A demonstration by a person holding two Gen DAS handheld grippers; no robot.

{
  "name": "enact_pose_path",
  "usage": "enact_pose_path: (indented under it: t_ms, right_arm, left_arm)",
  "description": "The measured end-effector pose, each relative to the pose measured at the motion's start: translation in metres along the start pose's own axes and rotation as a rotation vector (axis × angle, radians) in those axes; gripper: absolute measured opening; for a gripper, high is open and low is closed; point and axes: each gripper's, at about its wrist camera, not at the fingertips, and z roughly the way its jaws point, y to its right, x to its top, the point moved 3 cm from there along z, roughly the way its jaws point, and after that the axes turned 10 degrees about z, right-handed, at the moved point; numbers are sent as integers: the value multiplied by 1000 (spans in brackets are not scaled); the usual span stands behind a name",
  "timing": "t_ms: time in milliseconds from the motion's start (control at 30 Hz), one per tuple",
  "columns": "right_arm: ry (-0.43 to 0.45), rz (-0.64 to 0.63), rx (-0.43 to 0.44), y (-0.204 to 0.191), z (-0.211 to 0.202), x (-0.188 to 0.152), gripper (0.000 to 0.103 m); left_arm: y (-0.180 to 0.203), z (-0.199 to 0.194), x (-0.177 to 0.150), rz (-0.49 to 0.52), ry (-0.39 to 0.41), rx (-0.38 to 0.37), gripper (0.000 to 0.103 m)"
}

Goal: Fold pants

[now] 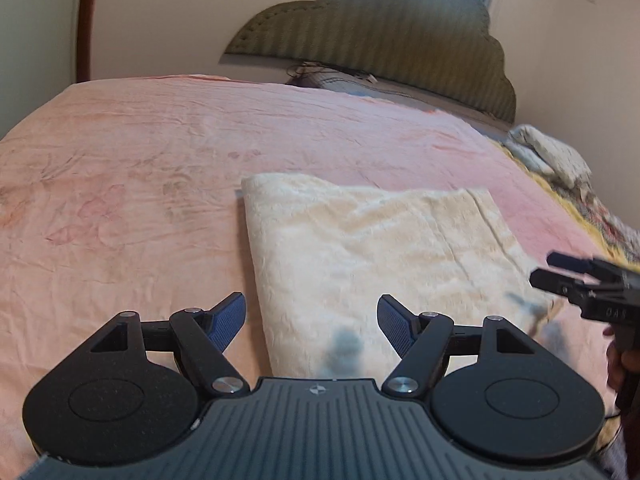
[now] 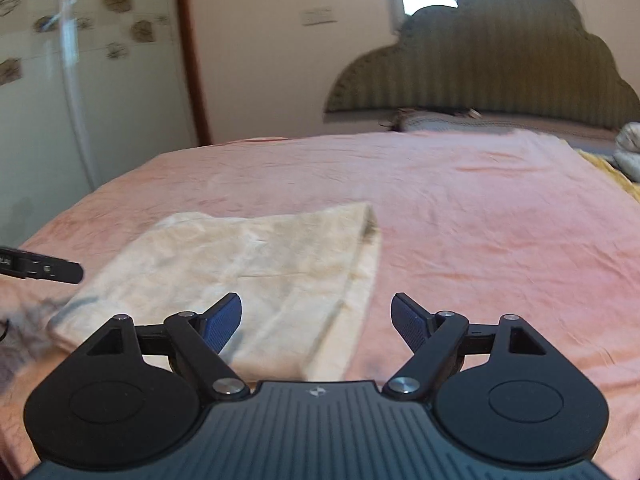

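The cream pants (image 1: 372, 256) lie folded into a flat rectangle on the pink bedspread (image 1: 132, 184). My left gripper (image 1: 311, 320) hovers open over their near edge, nothing between its blue pads. In the right wrist view the folded pants (image 2: 248, 276) lie ahead and to the left. My right gripper (image 2: 317, 320) is open above their near right corner and holds nothing. The right gripper (image 1: 568, 276) also shows at the right edge of the left wrist view, and the left gripper's fingertip (image 2: 52, 270) at the left edge of the right wrist view.
A padded olive headboard (image 1: 384, 44) stands against the far wall under a window. A crumpled pale cloth (image 1: 548, 152) and a patterned yellow cover (image 1: 600, 220) lie at the bed's right side. A brown door frame (image 2: 192, 60) and a tiled wall (image 2: 80, 80) are on the left.
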Motion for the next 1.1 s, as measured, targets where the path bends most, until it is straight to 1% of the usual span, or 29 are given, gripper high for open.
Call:
enact_pose_path:
  t_ms: [33, 67, 100, 133, 200, 233, 300, 367, 433, 467, 533, 600, 667, 733, 767, 867, 967, 1100]
  right_arm:
    - [-14, -30, -7, -4, 3, -3, 82]
    - [-36, -51, -38, -4, 9, -6, 83]
    - [-60, -59, -75, -2, 15, -10, 87]
    - [-71, -38, -89, 2, 18, -13, 91]
    - [-60, 25, -71, 7, 14, -13, 91]
    - [-47, 25, -77, 6, 10, -11, 91]
    - [-20, -7, -93, 1, 3, -7, 91]
    - [-2, -16, -72, -6, -4, -2, 91]
    - [21, -41, -55, -14, -7, 1, 92]
    - [14, -59, -59, -16, -4, 1, 92]
    - [-32, -66, -72, -13, 10, 0, 92]
    - [-78, -8, -47, 0, 22, 1, 92]
    - [-114, 97, 2, 19, 30, 4, 92]
    - [-144, 178, 43, 35, 35, 6, 92]
    - [-146, 201, 52, 40, 36, 7, 92]
    - [-148, 218, 49, 45, 37, 7, 92]
    - [-154, 225, 74, 41, 41, 4, 92]
    - [-185, 248, 97, 39, 52, -2, 92]
  left_arm:
    - [5, 6, -5, 30, -28, 7, 75]
    - [8, 11, -9, 50, -54, 20, 75]
    - [12, 13, -14, 65, -61, 29, 75]
    - [15, 12, -15, 78, -52, 34, 74]
    - [16, 6, -12, 100, -27, 40, 75]
    - [16, 3, -10, 100, -10, 41, 75]
    - [13, -2, -4, 88, 15, 42, 75]
    - [11, -3, 2, 74, 28, 24, 78]
    - [9, 1, 6, 50, 19, 16, 78]
    - [8, 5, 8, 47, 10, 11, 78]
    - [7, 15, 11, 50, -7, 16, 78]
    - [3, 22, 13, 41, -25, 13, 78]
    - [-7, 30, 13, -8, -50, -21, 78]
    - [-19, 37, 11, -80, -80, -92, 78]
    - [-24, 40, 9, -115, -96, -120, 78]
    - [-38, 47, 3, -213, -125, -139, 78]
    - [-41, 50, 0, -245, -133, -114, 78]
    - [-33, 47, 5, -201, -133, -23, 79]
